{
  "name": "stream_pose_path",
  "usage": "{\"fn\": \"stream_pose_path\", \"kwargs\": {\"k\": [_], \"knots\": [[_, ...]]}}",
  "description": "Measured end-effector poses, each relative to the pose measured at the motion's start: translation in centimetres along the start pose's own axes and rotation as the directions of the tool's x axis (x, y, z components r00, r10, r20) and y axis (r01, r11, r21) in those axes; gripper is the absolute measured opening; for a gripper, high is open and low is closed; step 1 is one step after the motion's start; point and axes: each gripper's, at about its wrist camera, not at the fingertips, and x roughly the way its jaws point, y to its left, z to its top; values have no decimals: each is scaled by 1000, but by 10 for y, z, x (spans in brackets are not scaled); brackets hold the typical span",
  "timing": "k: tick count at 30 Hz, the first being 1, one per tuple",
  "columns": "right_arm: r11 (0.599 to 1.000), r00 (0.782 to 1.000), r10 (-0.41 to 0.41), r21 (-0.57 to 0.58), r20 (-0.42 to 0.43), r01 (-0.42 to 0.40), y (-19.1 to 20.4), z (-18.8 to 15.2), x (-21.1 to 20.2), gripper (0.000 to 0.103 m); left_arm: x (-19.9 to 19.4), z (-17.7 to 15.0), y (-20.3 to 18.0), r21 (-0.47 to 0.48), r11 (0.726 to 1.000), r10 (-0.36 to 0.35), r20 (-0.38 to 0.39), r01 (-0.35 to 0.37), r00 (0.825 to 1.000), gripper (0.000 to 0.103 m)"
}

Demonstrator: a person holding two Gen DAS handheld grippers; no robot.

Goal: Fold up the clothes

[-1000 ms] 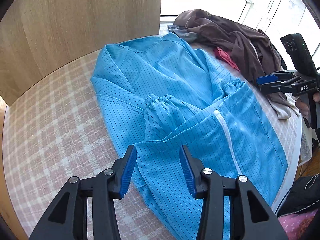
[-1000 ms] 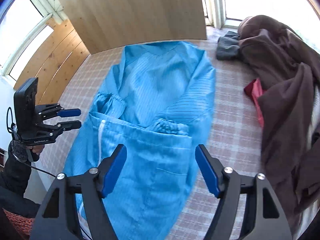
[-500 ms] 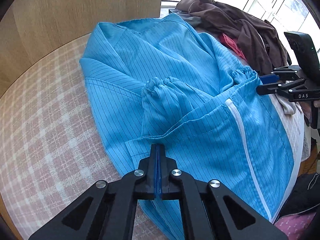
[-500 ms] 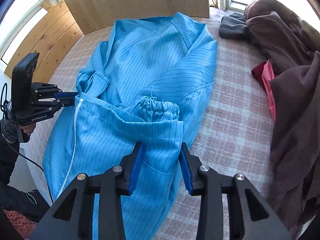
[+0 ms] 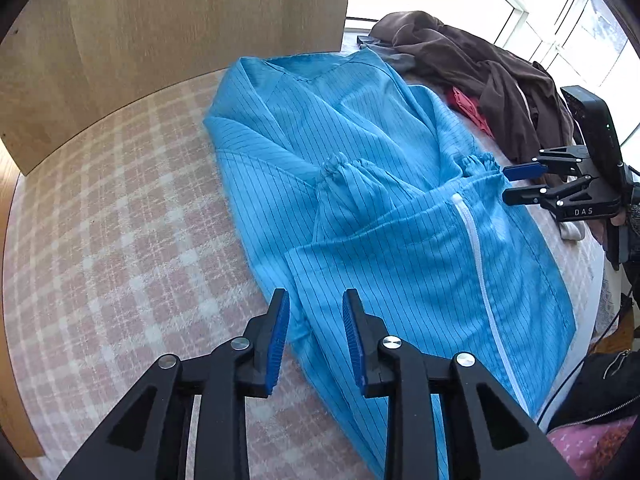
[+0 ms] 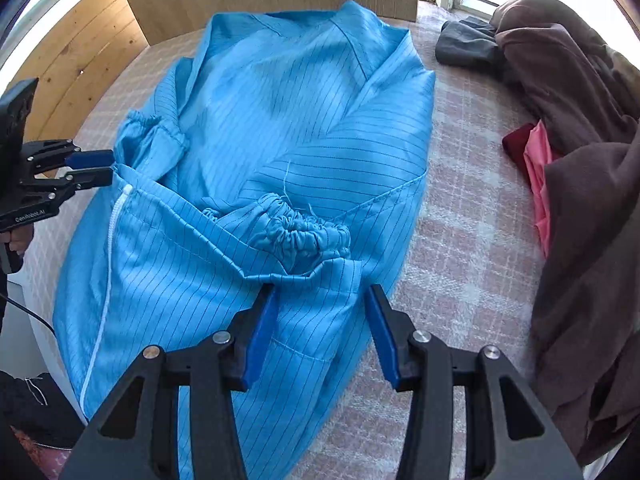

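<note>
On the pink checked bedcover (image 5: 120, 216) lies a blue striped garment (image 5: 360, 184), spread lengthwise with its lower part folded up over the body, both gathered cuffs (image 6: 304, 232) tucked inward and the white zipper (image 5: 476, 256) exposed. Left gripper (image 5: 314, 334): jaws opening, straddling the garment's near side edge, the pads not pressing the cloth. Right gripper (image 6: 320, 328): jaws opening, a bunch of blue fabric between them, no pad clamping it. Beside the garment, toward the window, a heap of brown clothes (image 6: 580, 128) covers a red-pink item (image 6: 536, 168).
</note>
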Motion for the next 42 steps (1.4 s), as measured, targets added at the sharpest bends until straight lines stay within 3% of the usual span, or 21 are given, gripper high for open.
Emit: {"fn": "stream_pose_path", "kwargs": {"k": [4, 7, 9, 13, 16, 19, 24, 29, 32, 35, 40, 42], "knots": [[995, 997, 64, 76, 41, -67, -7, -21, -41, 49, -29, -54, -9, -49, 999, -23, -25, 22, 999, 30], [980, 991, 123, 154, 54, -130, -8, -62, -63, 51, -38, -97, -20, -89, 996, -38, -63, 32, 997, 31], [975, 992, 124, 184, 24, -126, -1, -91, -66, 51, -41, -120, -29, -108, 992, -75, -72, 67, 995, 31], [954, 986, 169, 253, -13, -160, 13, -145, -61, 51, -33, -140, -42, -131, 985, -120, -62, 112, 991, 31], [946, 986, 169, 284, -16, -157, 23, -159, -52, 51, -32, -141, -47, -137, 978, -160, -27, 155, 987, 27], [953, 989, 146, 269, -5, -140, 30, -156, -50, 51, -27, -139, -53, -107, 986, -133, -25, 130, 991, 12], [975, 992, 124, 186, -5, -120, 47, -146, -47, 49, -36, -145, -59, -93, 987, -135, -2, 134, 991, 2], [996, 998, 65, 59, -11, -64, 71, -135, -44, 31, -45, -159, -65, -90, 988, -130, -1, 129, 992, 3], [995, 997, 71, 67, -27, -69, 66, -135, -42, 30, -36, -152, -62, -92, 991, -95, -11, 93, 995, 13], [989, 995, 89, 123, -54, -82, 55, -139, -45, 31, -34, -135, -56, -65, 996, -55, 1, 55, 998, 15], [991, 994, -86, 113, 66, 78, 52, -112, -89, 32, -39, -120, -52, -33, 999, -4, -7, 3, 1000, 17], [997, 992, -12, 78, 129, 2, 57, -86, -95, 32, -46, -113, -53, -22, 1000, -5, 22, 6, 1000, 17]]}}
